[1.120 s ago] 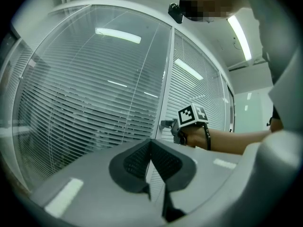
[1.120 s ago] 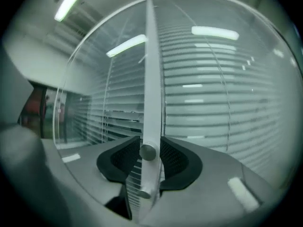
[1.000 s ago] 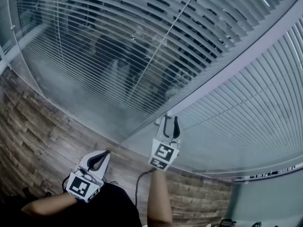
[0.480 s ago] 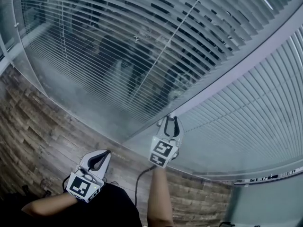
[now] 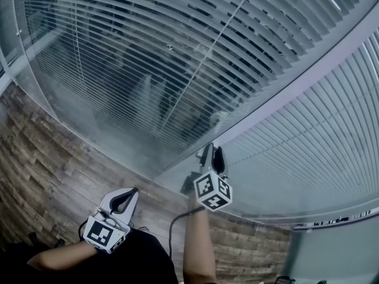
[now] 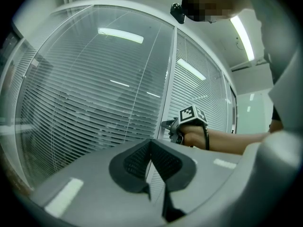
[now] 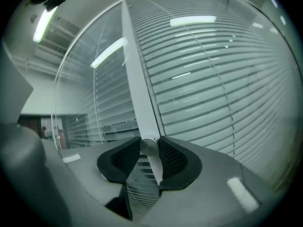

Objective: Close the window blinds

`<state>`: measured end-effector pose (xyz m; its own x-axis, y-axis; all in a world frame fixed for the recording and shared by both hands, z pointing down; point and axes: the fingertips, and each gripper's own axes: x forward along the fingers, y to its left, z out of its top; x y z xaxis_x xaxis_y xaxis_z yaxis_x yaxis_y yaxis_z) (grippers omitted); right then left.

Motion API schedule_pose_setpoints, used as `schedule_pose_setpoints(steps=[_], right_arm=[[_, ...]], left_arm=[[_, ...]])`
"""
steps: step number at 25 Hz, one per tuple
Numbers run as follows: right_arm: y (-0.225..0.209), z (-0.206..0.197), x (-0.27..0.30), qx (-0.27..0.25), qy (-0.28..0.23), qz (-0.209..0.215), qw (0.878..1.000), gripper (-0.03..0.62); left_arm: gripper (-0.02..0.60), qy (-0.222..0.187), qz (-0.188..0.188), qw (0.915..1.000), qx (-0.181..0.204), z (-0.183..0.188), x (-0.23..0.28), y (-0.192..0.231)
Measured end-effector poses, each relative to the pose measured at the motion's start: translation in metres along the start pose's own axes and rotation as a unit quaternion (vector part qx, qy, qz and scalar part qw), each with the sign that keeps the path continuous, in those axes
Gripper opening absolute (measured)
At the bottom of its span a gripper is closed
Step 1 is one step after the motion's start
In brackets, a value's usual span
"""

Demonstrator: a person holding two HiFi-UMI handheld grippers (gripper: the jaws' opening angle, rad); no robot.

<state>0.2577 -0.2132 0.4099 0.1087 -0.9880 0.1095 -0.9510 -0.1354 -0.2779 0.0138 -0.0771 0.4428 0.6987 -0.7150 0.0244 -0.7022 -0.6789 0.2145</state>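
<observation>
White slatted blinds hang behind the left glass pane, their slats part open with dark gaps between them. The blinds in the right pane look flatter and paler. A grey frame post separates the panes. On that post sits a small round metal knob, and my right gripper is shut on it, a pad on each side. My left gripper hangs low by my body, shut and empty, pointing at the left pane.
Wood-look flooring runs along the foot of the glass wall. A dark cable trails beside my right forearm. The right gripper shows at the post in the left gripper view. Ceiling lights reflect in the glass.
My right gripper has closed onto the knob and rolled about its own axis, so its marker cube now shows a different face. The left gripper has stayed put.
</observation>
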Motion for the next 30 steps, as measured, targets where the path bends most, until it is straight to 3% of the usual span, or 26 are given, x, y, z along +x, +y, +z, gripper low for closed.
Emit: schedule_pose_setpoints(steps=[4, 6, 8, 10, 12, 14, 16, 19, 23, 26, 28, 30], right_arm=[[-0.008, 0.000, 0.000, 0.120, -0.010, 0.021, 0.992, 0.130], [-0.008, -0.001, -0.001, 0.111, -0.010, 0.025, 0.993, 0.133], [-0.005, -0.001, -0.003, 0.041, 0.001, 0.019, 0.999, 0.138], [-0.001, 0.001, -0.006, -0.089, 0.008, 0.000, 0.996, 0.166], [0.008, 0.005, -0.010, -0.239, 0.005, -0.022, 0.971, 0.187], [0.016, 0.005, -0.010, -0.339, 0.010, -0.033, 0.940, 0.189], [0.020, 0.002, -0.006, -0.373, 0.021, -0.033, 0.927, 0.187], [0.016, -0.005, -0.001, -0.368, 0.036, -0.034, 0.928, 0.184], [0.013, -0.004, 0.003, -0.392, 0.039, -0.053, 0.918, 0.137], [0.013, -0.004, 0.002, -0.367, 0.037, -0.043, 0.928, 0.133], [0.012, -0.004, 0.001, -0.312, 0.027, -0.031, 0.949, 0.133], [0.007, -0.002, 0.000, -0.222, 0.022, -0.019, 0.975, 0.132]], left_arm=[[0.002, 0.000, -0.001, 1.0000, -0.002, -0.002, 0.002, -0.002], [0.002, 0.000, -0.002, 1.0000, -0.002, -0.002, 0.001, -0.003], [0.002, 0.000, -0.002, 1.0000, -0.003, -0.002, 0.000, -0.003], [0.002, 0.000, -0.002, 1.0000, -0.003, -0.002, -0.001, -0.003], [0.002, 0.000, 0.000, 1.0000, -0.004, -0.003, -0.002, -0.001], [0.002, 0.003, 0.000, 1.0000, -0.003, -0.004, -0.002, 0.000], [0.002, 0.002, 0.000, 1.0000, -0.002, -0.006, -0.003, -0.001], [0.002, 0.001, 0.004, 1.0000, -0.006, -0.005, -0.002, 0.000], [0.002, 0.002, 0.006, 0.9999, -0.013, 0.002, -0.001, 0.003], [0.002, -0.001, 0.007, 0.9999, -0.016, 0.001, -0.001, 0.004], [0.002, -0.003, 0.004, 0.9998, -0.017, -0.003, 0.000, 0.002], [0.002, -0.007, -0.002, 0.9999, -0.014, -0.003, 0.000, -0.001]])
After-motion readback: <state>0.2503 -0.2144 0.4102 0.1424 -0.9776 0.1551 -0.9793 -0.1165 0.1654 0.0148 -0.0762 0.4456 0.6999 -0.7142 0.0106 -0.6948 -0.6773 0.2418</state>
